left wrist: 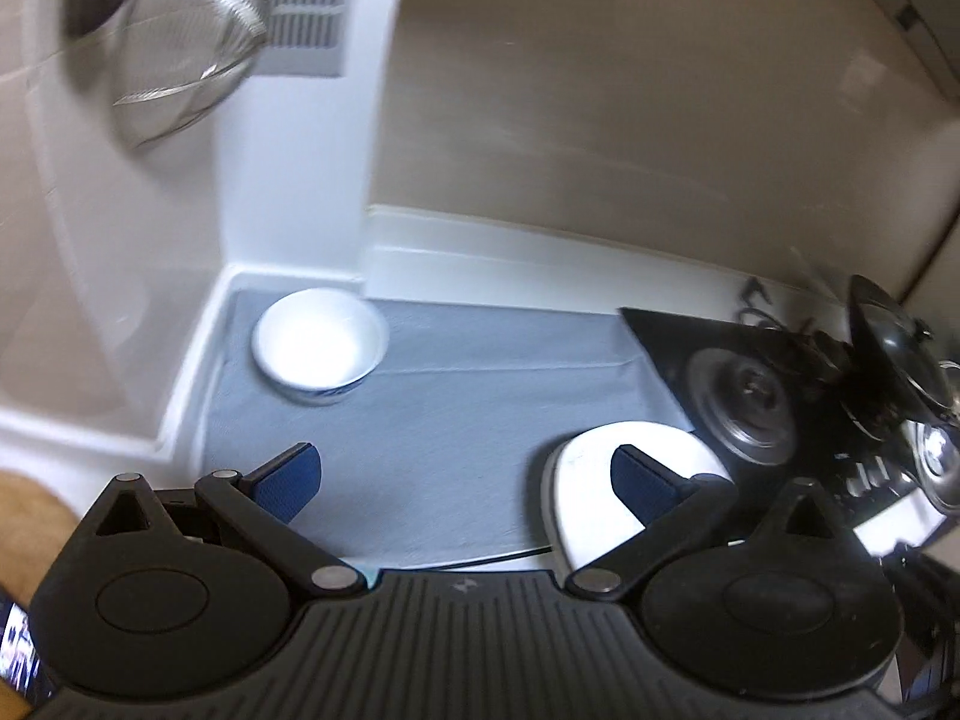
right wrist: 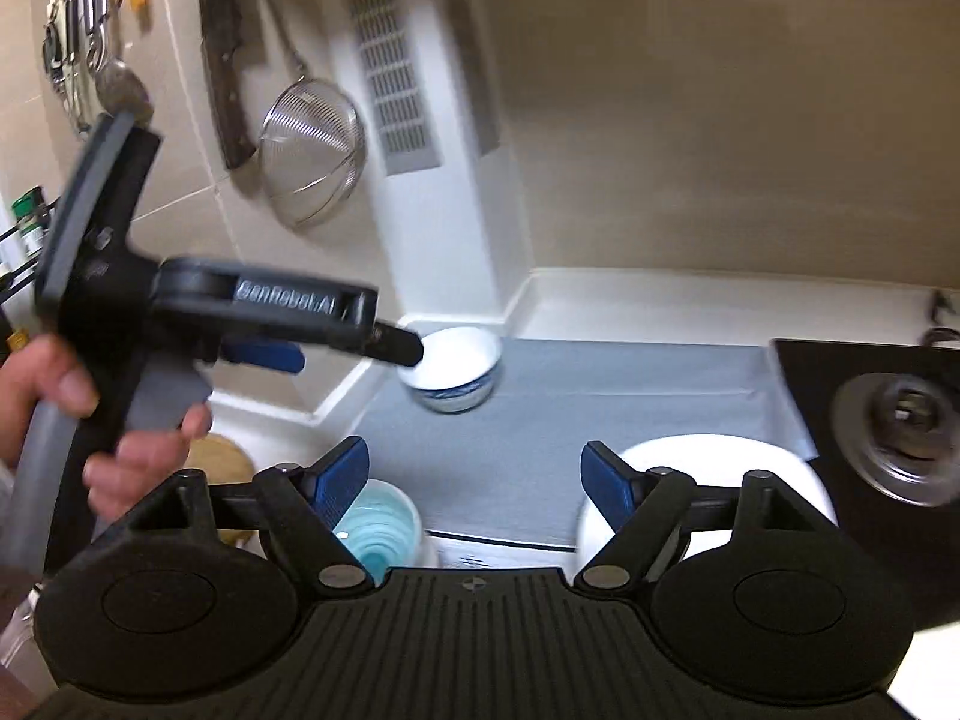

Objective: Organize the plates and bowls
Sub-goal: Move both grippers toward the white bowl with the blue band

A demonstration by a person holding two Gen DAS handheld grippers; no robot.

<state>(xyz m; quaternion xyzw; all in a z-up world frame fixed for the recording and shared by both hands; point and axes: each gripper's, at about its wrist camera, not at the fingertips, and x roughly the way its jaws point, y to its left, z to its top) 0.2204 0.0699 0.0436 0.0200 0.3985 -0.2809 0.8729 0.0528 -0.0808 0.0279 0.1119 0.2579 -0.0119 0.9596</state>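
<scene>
We hold both tongs above the bench (left wrist: 660, 276), over a grey mat (left wrist: 456, 396). Our left tongs (left wrist: 465, 480) are spread wide with nothing between the blue pads (left wrist: 294, 477). Our right tongs (right wrist: 474, 480) are likewise wide open and empty.

The bowl (left wrist: 321, 345), white with blue marks on its outside, sits upright at the far left of the mat, near the corner of the white wall. In the right wrist view the same bowl (right wrist: 456, 369) shows, and the tip of the left tongs (right wrist: 393, 348), gripped by our left hand (right wrist: 108, 420), crosses in front of its left rim; we cannot tell whether they touch. A white plate (left wrist: 594, 504) lies at the near right edge of the mat, partly behind the right finger of the left tongs, and just beside a black hob (left wrist: 750, 402) with its burner. A pot lid (left wrist: 894, 354) stands further right on the hob.

Near left, under the right tongs, is a pale blue cup (right wrist: 378, 534). On the left wall hang a mesh strainer (right wrist: 312, 153), a dark cleaver (right wrist: 231, 54) and a rail of utensils (right wrist: 84, 30). A vent grille (right wrist: 390, 60) is set in the corner pillar.
</scene>
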